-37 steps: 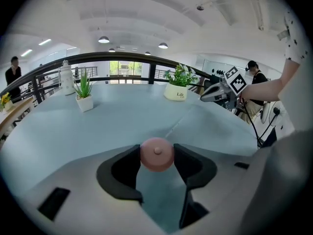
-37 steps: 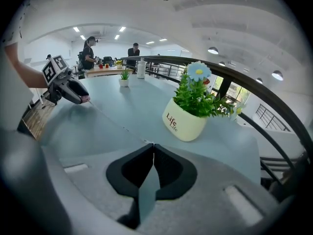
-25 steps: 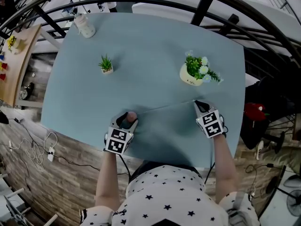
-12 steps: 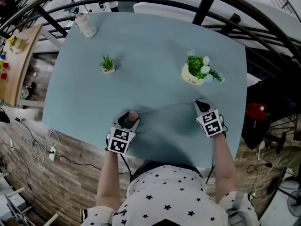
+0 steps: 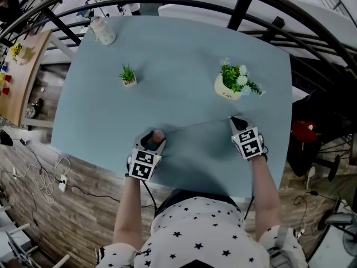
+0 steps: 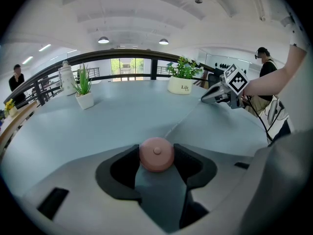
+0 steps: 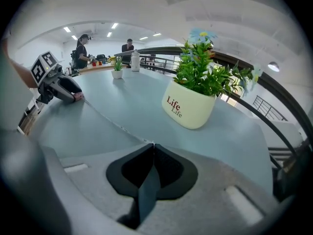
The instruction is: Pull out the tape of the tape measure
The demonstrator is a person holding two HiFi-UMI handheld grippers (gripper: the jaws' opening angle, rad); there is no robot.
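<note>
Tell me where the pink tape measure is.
Head view, left of centre: the tape measure sits between the left gripper's jaws near the table's front edge, its tape running to the right gripper.

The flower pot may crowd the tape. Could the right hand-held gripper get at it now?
Likely not yet: the pot stands close beyond the right hand-held gripper, nothing between, but its jaws are clamped on the tape.

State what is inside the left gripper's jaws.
A round pink tape measure case, clamped by the left gripper; its thin tape ends pinched in the right gripper. The case's far side, where tape exits, is hidden.
</note>
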